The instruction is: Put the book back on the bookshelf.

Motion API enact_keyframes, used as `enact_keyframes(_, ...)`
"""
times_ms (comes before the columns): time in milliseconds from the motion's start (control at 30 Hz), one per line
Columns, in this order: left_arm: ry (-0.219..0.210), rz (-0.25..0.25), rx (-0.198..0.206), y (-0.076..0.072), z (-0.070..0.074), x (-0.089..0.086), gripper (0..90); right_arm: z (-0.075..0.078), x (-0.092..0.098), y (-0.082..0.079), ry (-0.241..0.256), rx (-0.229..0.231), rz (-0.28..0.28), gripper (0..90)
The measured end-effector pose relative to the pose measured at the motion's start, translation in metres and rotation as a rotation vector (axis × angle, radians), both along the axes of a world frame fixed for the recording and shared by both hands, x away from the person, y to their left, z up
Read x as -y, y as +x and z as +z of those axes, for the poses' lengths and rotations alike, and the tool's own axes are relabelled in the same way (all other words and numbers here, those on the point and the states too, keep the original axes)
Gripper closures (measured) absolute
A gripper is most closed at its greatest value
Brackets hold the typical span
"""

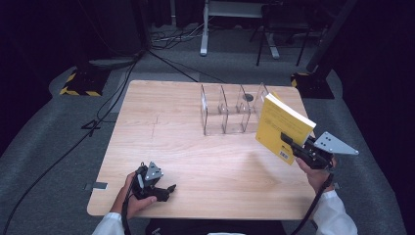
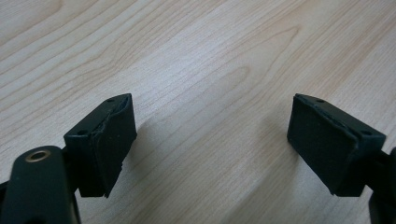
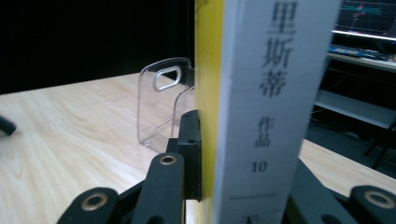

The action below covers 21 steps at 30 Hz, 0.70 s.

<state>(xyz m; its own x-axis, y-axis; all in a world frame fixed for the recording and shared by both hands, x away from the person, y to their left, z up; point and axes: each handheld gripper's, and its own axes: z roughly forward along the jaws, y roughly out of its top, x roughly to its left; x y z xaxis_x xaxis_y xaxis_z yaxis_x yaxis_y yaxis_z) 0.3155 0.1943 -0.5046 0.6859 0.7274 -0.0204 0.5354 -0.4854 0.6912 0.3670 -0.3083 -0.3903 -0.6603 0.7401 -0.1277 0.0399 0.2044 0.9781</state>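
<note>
Just beyond the claw-held yellow book (image 1: 283, 128), a clear divider rack (image 1: 228, 111).

A yellow paperback book (image 1: 280, 128) with a white spine, held upright and tilted above the table's right side.

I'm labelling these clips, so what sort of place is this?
Probably a recording studio or lab: a lone wooden table on grey carpet, dark surroundings, cables on the floor, striped stand bases, and a monitor behind the yellow book.
</note>
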Motion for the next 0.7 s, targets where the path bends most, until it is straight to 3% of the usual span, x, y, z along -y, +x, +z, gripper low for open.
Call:
enact_keyframes(200,0.003,-0.005,0.002,0.0,0.0,0.0,16.2,0.011,0.003,0.007,0.026,0.023,-0.055,75.8)
enact_keyframes(700,0.0,-0.001,-0.002,0.002,0.0,0.002,15.5,0.029,-0.006,0.034,0.03,0.038,-0.111,75.9)
